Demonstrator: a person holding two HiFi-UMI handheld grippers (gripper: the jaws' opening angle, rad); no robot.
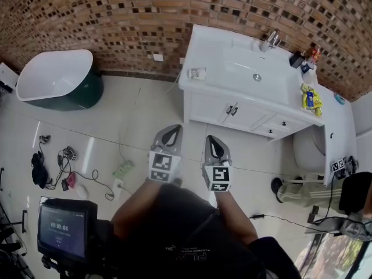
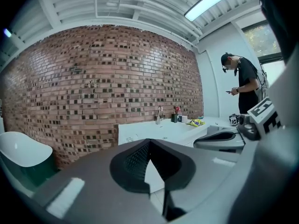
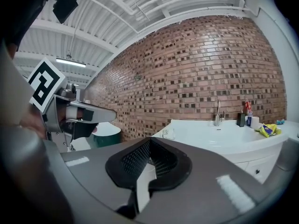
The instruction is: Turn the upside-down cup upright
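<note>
**Handling note.** Judged step: the approach, with nothing gripped yet. One pair of tongs should open before it reaches the cup (image 1: pixel 196 73). It should come in level at the side wall and close at mid-height, not on the rim. The cup should be lifted free of the worktop (image 1: pixel 232 95) before the wrist rolls, then set down further in from the edge. The clear wall looks slippery, and a nudge at that corner could push it off.

**Contents, left to right**

1. Bathtub (image 1: pixel 55 77): white with a dark green skirt, standing on the tiled floor against the brick wall.
2. Left tongs (image 1: pixel 170 131): tips pressed together, nothing between them. In the left gripper view (image 2: pixel 149 143), only cabinet front and floor show through the slot below the tips.
3. Cup: a small clear vessel on the worktop's left front corner, close to the edge. It is too small to confirm which way up it sits. It lies ahead of both tongs and well apart from them. In the head view it falls between their two lines. In the right gripper view (image 3: pixel 168 133) it shows just above and right of the tips.
4. Right tongs (image 1: pixel 214 141): closed and empty, beside the left pair but not touching it.
5. Tap (image 1: pixel 271 39) and yellow packet (image 1: pixel 311 97): on the worktop's right part, well apart from the cup.
</note>
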